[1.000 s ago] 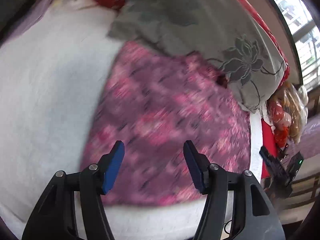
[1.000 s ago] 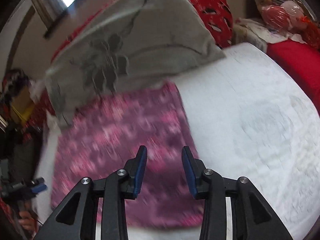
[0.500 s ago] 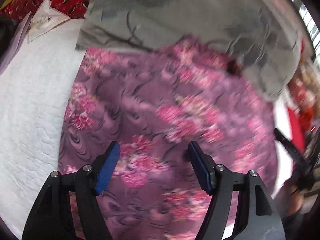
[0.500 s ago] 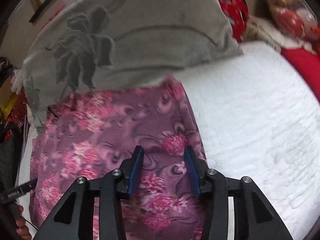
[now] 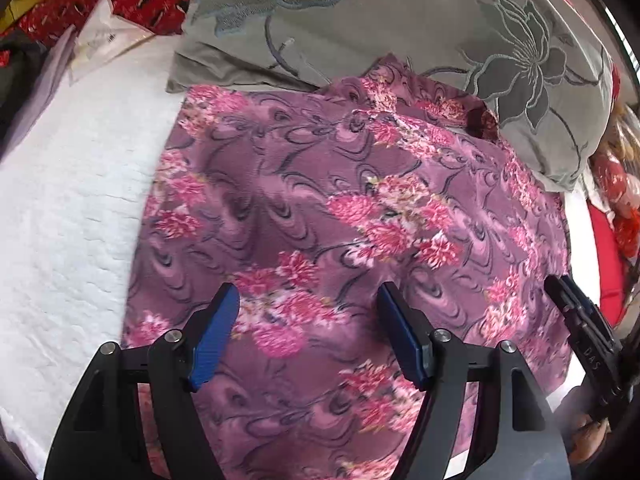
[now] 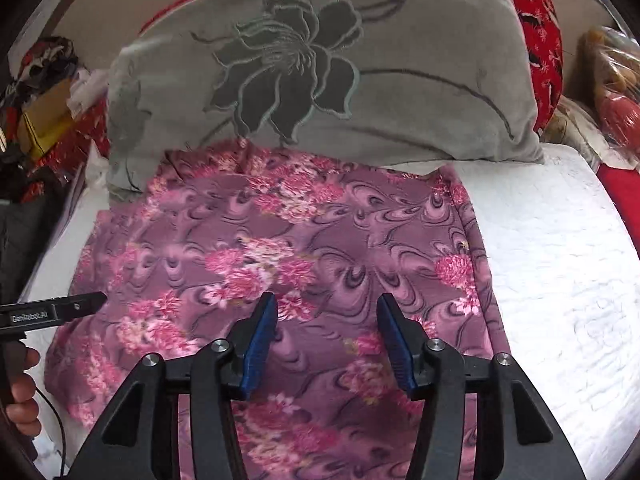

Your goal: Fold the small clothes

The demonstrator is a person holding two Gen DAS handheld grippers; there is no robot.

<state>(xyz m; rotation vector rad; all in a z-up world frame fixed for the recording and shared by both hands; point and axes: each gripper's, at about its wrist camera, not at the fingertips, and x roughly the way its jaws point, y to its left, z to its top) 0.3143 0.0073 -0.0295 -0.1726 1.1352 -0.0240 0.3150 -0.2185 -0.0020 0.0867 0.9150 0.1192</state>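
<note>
While the purple flowery cloth (image 5: 360, 208) lay flat on the white bed (image 5: 68, 216), touching the grey pillow (image 6: 400, 80), the left claw (image 5: 308, 332) stood wide above it, empty. The right claw (image 6: 326, 340) was opening, empty too.

1. Your left gripper (image 5: 308, 332) points steeply down, blue pads (image 5: 212, 340) spread wide, nothing pinched between them.
2. Your right gripper (image 6: 326, 344) is tilted down too; its jaws are opening, gap empty.
3. Your fingers (image 6: 22, 396) wrap the left gripper's handle.
</note>
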